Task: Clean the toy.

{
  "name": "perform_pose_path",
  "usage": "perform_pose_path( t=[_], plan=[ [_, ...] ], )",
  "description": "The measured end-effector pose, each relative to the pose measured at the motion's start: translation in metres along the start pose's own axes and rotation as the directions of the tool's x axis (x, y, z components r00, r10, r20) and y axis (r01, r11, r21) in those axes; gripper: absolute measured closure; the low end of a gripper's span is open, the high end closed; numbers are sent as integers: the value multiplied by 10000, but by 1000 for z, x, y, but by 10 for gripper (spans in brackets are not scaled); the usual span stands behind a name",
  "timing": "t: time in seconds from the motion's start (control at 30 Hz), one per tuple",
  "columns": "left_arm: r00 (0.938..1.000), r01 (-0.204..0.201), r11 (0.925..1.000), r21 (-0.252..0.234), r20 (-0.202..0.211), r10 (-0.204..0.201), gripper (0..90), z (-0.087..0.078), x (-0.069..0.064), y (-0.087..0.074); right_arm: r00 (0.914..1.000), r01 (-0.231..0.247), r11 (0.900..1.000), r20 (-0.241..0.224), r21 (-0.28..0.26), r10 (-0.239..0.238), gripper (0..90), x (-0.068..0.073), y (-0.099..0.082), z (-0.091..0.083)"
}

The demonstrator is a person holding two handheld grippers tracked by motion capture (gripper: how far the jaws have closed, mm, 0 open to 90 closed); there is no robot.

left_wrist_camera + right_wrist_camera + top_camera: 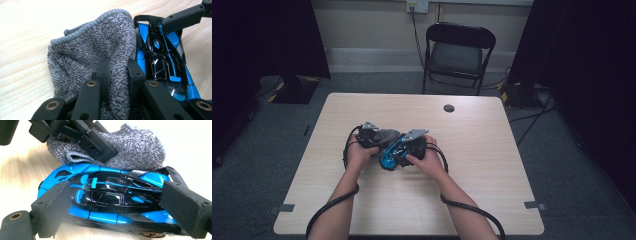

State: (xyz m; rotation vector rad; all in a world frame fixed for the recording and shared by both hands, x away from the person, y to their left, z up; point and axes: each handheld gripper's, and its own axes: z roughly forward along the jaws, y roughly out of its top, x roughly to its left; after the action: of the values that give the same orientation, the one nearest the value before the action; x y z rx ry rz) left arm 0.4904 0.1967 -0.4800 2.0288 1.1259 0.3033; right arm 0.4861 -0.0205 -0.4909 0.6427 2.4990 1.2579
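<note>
A glossy blue and black toy car (110, 195) lies on the light wood table (492, 150) near its middle. My right gripper (117, 207) is shut on it, one foam pad (53, 207) against each end of the car. A grey terry cloth (92, 45) rests bunched against the car's (162, 62) side. My left gripper (117, 65) is shut on a fold of that cloth. In the high view the two hands meet, the left gripper (384, 137) and cloth (388, 134) touching the car (389, 157) held in the right gripper (396, 151).
A dark round cable hole (449, 108) sits in the table's far middle. A black folding chair (459, 50) stands beyond the far edge. Grey tape marks (532, 204) lie near the front corners. Black cables trail from both grippers off the near edge.
</note>
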Motion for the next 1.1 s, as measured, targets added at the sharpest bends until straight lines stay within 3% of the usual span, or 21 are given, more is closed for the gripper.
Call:
perform_pose_path(
  t=[0.53, 1.1],
  plan=[
    [9997, 106, 9999, 43, -199, -105, 755, -19, -1, -17, 10000, -12, 10000, 28, 42, 12, 91, 0, 0, 0],
    [9997, 253, 9996, -147, -66, -254, 754, -44, -11, -44, 10000, -20, 10000, 36, 40, 20, 91, 2, 1, 0]
  ],
)
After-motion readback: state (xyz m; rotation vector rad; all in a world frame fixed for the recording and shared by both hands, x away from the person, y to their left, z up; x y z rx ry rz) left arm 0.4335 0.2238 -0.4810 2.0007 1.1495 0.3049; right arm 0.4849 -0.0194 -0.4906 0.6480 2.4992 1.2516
